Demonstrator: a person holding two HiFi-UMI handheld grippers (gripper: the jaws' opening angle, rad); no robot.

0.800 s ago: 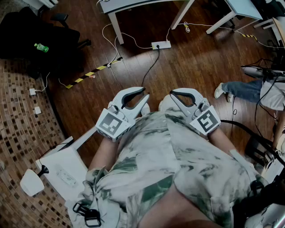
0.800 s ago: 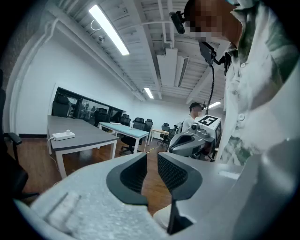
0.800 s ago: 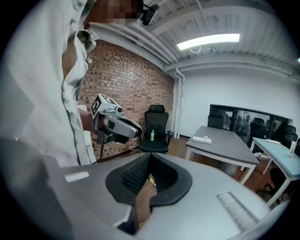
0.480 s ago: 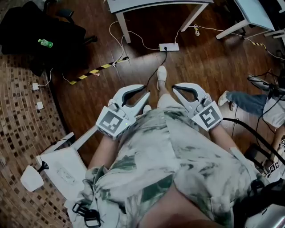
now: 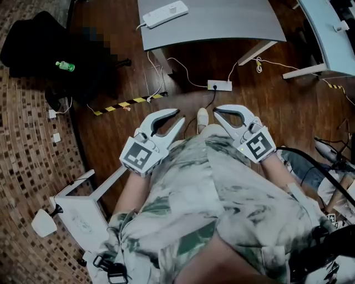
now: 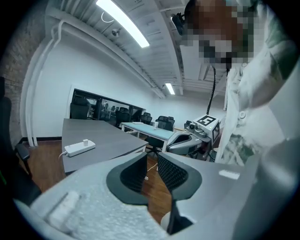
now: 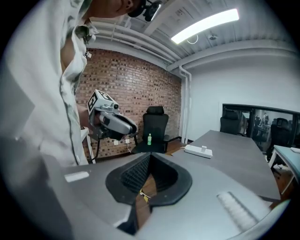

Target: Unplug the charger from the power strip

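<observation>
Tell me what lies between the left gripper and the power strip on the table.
Head view, from left gripper to power strip: wooden floor crossed by a white cable, then bare tabletop.

table: big grey table (image 5: 222, 22) ahead of me, top edge of head view
second table: light one (image 5: 327, 33) far right, white legs
chair: black office chair (image 7: 154, 126) against the brick wall (image 7: 131, 79)
bottle: green bottle (image 7: 149, 139) on the chair seat, upright
floor: dark wood floor (image 5: 111, 138); yellow-black hazard tape (image 5: 125, 104) laid across it, left of the grey table's leg
stand: white stand (image 5: 83, 216) low left, just beside me
my shoe: white shoe (image 5: 203, 117) on the wood
other person: jeans leg (image 5: 302, 166) at right
ceiling: strip light (image 7: 206, 23) lit
</observation>
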